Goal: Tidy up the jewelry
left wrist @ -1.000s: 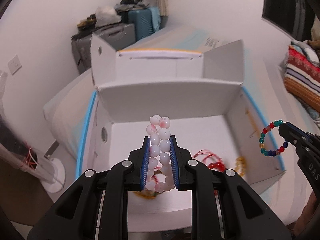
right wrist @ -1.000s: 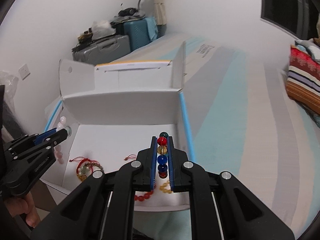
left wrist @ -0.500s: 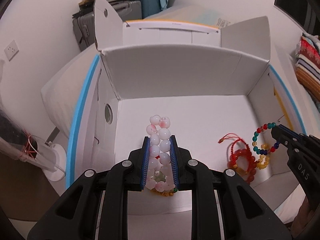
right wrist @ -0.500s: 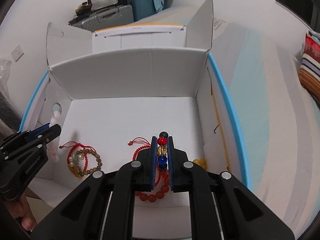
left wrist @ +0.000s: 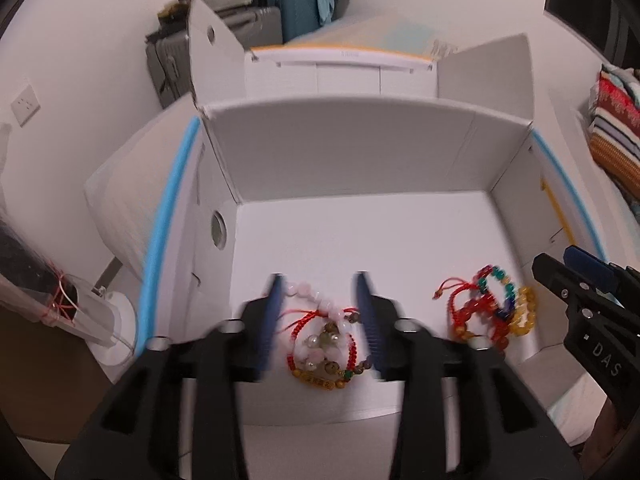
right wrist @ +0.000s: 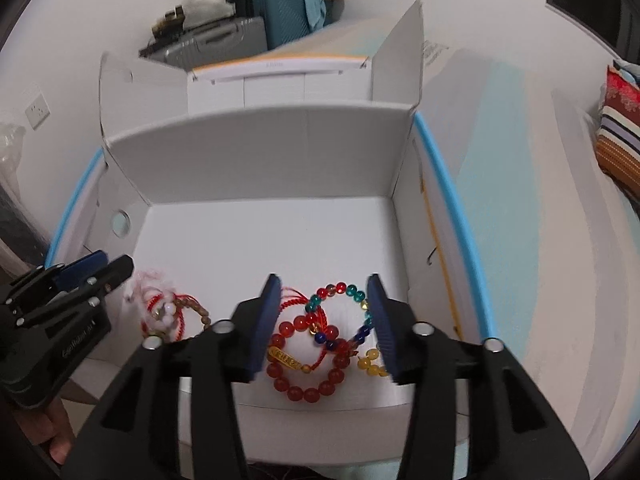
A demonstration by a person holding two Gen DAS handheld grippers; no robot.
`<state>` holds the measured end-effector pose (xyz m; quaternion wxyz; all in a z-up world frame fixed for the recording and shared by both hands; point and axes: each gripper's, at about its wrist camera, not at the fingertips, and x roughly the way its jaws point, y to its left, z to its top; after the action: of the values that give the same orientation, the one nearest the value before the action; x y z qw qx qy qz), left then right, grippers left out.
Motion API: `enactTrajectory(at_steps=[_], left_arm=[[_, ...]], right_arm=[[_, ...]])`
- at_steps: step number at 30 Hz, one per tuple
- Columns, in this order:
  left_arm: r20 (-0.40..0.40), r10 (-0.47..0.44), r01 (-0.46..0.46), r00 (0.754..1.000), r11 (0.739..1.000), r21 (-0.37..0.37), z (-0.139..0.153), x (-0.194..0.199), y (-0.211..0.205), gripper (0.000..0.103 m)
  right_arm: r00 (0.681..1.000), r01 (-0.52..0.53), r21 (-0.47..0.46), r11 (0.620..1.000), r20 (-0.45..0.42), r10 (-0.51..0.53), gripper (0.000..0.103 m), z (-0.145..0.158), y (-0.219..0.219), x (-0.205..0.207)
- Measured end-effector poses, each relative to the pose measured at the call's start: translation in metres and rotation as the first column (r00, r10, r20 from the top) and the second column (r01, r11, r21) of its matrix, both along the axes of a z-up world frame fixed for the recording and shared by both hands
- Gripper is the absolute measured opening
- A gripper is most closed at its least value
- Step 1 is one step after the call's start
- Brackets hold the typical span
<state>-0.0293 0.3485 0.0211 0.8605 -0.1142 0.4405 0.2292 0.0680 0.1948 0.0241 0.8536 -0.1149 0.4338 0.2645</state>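
Note:
A white cardboard box point(left wrist: 360, 148) lies open below both grippers. My left gripper point(left wrist: 318, 280) is open, its jaws still opening. The pink bead bracelet point(left wrist: 306, 289) lies free between them on a pile of red cord and brown beads point(left wrist: 324, 348). My right gripper point(right wrist: 324, 280) is open too and still widening. The multicolour bead bracelet point(right wrist: 340, 287) rests loose between its jaws, over a red bead bracelet point(right wrist: 308, 392) and yellow beads point(right wrist: 370, 362). Each gripper also shows in the other's view: the right gripper point(left wrist: 560, 276) and the left gripper point(right wrist: 108, 264).
The box point(right wrist: 260, 152) has raised flaps at the back and sides and sits on a bed with pale teal stripes point(right wrist: 500, 160). Suitcases point(left wrist: 288, 16) stand by the far wall. A striped textile point(left wrist: 616, 140) lies at the right, a clear bag point(left wrist: 36, 296) at the left.
Both grippers sank into the box and opened. The pink bracelet dropped from the left jaws onto its pile, and the multicolour bracelet dropped from the right jaws onto the red beads.

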Motion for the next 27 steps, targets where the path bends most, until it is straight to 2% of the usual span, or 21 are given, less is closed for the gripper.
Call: enactTrajectory(at_steps=[4, 6, 8, 11, 18, 27], left_arm=[[0.050, 0.004, -0.006, 0.999, 0.999, 0.038, 0.022, -0.013, -0.010, 0.073], [0.085, 0.003, -0.008, 0.996, 0.999, 0.053, 0.033, -0.023, -0.015, 0.078], [0.114, 0.012, -0.021, 0.993, 0.997, 0.071, 0.042, -0.033, -0.021, 0.089], [0.149, 0.011, -0.024, 0.989, 0.996, 0.087, 0.049, -0.050, -0.030, 0.095], [0.173, -0.026, 0.007, 0.985, 0.994, 0.106, 0.047, -0.075, -0.052, 0.097], [0.168, -0.043, 0.031, 0.985, 0.997, 0.076, 0.020, -0.096, -0.066, 0.097]], right_arm=[[0.999, 0.023, 0.042, 0.999, 0.041, -0.025, 0.071, 0.020, -0.015, -0.010], [0.998, 0.033, 0.055, 0.998, 0.059, -0.036, 0.076, 0.027, -0.023, -0.016], [0.997, 0.036, 0.067, 0.997, 0.066, -0.040, 0.080, 0.031, -0.030, -0.023], [0.995, 0.044, 0.086, 0.995, 0.084, -0.051, 0.085, 0.036, -0.044, -0.033], [0.981, 0.070, 0.073, 0.995, 0.175, -0.082, 0.094, 0.034, -0.066, -0.063], [0.974, 0.081, 0.066, 0.995, 0.207, -0.093, 0.095, 0.021, -0.078, -0.089]])
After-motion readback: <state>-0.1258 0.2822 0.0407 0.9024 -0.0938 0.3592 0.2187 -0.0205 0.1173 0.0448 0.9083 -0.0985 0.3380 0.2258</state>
